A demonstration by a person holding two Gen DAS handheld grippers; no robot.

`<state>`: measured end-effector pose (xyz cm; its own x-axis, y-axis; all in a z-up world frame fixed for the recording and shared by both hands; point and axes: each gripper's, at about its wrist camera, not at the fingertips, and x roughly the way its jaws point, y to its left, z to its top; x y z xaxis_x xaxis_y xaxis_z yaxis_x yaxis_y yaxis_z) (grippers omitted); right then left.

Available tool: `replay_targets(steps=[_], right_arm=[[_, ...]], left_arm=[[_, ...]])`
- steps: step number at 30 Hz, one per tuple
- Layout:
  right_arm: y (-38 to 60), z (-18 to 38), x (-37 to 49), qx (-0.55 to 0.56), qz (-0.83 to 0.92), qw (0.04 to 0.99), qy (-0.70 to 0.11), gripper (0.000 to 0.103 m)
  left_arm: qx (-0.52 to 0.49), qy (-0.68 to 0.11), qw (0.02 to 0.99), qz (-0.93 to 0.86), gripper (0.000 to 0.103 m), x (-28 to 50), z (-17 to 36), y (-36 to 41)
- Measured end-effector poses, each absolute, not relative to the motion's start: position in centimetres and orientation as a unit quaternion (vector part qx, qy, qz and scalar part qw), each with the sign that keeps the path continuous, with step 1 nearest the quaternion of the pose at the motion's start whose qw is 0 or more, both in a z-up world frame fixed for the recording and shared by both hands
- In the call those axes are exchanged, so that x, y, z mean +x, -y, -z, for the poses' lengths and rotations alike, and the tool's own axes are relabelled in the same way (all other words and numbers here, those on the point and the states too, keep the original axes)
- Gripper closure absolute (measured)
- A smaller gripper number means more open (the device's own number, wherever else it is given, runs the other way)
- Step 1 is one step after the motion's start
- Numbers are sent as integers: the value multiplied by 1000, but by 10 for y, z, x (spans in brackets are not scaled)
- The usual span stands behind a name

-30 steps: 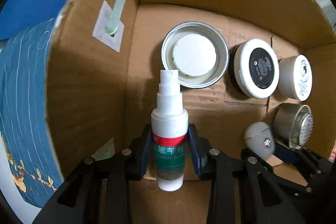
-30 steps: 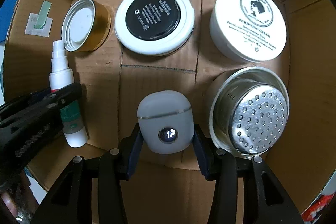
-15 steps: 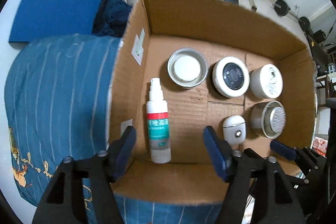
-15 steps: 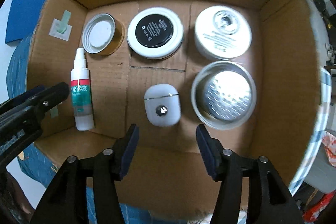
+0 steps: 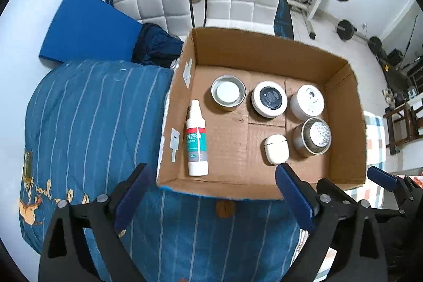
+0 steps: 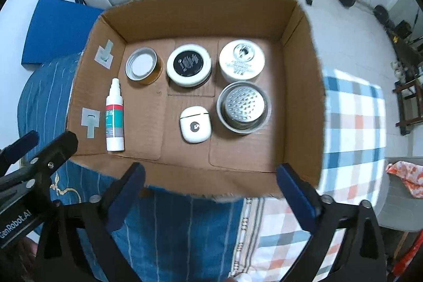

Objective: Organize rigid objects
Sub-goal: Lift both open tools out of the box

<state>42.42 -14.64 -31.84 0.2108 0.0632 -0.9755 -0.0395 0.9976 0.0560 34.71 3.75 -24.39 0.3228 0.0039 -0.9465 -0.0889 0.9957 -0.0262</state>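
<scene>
left wrist view: the left gripper [image 5: 214, 192], jaws now wide apart and empty, has pulled back above the near wall of the cardboard box [image 5: 264, 186]; a second ago it clamped the spray bottle [image 5: 196, 139], which now lies flat by the box's left wall. right wrist view: the right gripper [image 6: 208, 192], likewise spread and empty, has released the white earbud case [image 6: 195, 124], which rests beside the perforated metal cup [image 6: 243, 107]. behind them stand the open tin [image 6: 141, 66], the black-lidded jar [image 6: 189, 65] and the white cream jar [image 6: 242, 60]. judgement: both releases are complete; all six items sit in the box in two rows, so the task looks finished or nearly so.
</scene>
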Motion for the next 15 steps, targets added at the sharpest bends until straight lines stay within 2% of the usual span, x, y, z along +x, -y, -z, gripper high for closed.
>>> replay_targets(steps=[11,15], right_arm=[[159,255,375,17,-32,814,-580,0],[173,249,348,23,-37,809,-586,0]], left_arm=[[-27,-530,847,-25,3,305,193,-28],[-6,-530,848,-20,3,279,191,-17]])
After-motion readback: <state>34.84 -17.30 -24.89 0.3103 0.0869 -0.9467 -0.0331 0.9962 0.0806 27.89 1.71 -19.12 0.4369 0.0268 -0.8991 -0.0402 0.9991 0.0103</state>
